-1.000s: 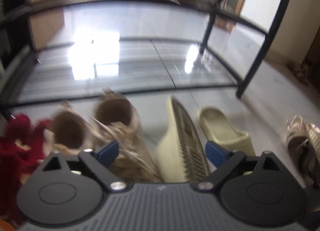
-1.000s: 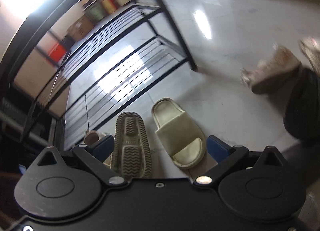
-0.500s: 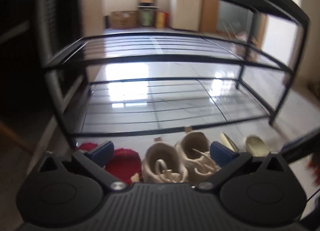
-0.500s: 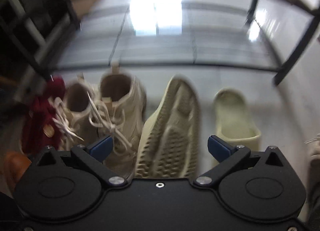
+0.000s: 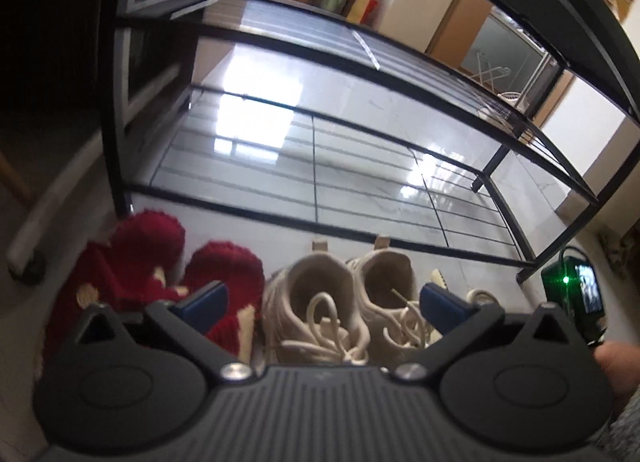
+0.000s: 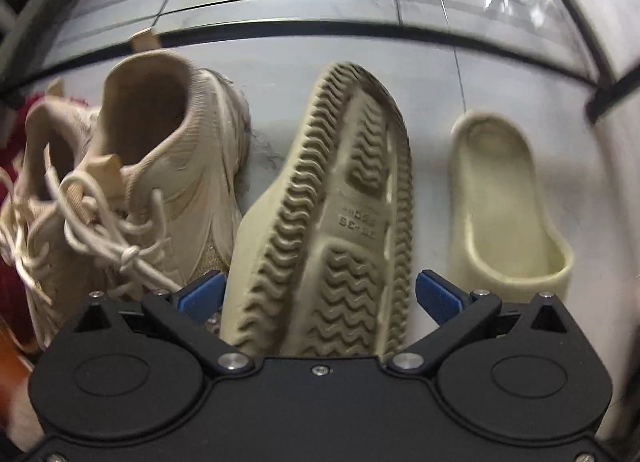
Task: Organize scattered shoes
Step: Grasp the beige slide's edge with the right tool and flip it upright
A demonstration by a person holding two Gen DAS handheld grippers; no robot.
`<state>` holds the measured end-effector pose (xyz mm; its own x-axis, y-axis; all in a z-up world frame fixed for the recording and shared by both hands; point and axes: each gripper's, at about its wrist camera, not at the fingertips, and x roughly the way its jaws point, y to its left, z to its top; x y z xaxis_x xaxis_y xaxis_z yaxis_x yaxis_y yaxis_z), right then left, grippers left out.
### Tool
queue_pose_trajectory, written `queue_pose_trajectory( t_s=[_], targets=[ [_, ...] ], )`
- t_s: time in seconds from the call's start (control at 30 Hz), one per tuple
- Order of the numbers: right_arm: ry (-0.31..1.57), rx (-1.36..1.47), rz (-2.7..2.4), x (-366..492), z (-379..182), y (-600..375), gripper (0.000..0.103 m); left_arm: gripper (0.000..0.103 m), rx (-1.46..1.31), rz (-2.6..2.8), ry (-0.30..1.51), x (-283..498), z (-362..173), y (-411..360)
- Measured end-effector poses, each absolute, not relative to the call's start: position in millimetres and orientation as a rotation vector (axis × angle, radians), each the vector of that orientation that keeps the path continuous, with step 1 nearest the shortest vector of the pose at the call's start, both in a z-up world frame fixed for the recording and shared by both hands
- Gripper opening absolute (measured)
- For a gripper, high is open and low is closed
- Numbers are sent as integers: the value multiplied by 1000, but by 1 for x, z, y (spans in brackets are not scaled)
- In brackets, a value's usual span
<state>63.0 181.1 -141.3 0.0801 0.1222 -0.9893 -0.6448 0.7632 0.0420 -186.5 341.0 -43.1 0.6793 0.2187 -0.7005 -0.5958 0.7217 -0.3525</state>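
Your right gripper (image 6: 318,294) has closed in on the overturned cream slide (image 6: 332,218) since half a second ago: its blue pads now flank the ridged sole, fingers spread wide and not touching it. The slide lies on its side, sole up, between the beige sneakers (image 6: 160,166) on its left and the upright matching slide (image 6: 504,206) on its right (that one sits flat on the floor, toe toward you).

Your left gripper (image 5: 320,302) is also spread and holds nothing. It has tilted since the earlier frame, so the rack now runs slanted across its view. Just past its pads stand the two beige sneakers (image 5: 344,302), side by side with heels toward the rack; the red knitted slippers (image 5: 160,262) lie just left of them.

Beyond all the shoes, the black shoe rack (image 5: 400,142) stands on the glossy tiled floor (image 6: 280,62); none of the shoes sits on its wire shelves.
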Motion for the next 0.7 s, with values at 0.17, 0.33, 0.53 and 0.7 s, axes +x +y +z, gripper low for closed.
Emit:
queue_pose_trajectory(
  t_s=[0.17,0.33,0.53,0.7],
  targets=[
    [1335,-541,652,51,-144,188,86,102,-606,504,702,-188,-48,338],
    [1286,-502,637,50,-125,179,72,102,-603,525,714,-190,-51,338],
    [1333,-188,600,75,-96,133,60,102,-622,544,707,-192,-52,343],
    [1372,-65,565,88,-90,106,61,102,-604,551,703,-194,-51,343]
  ],
)
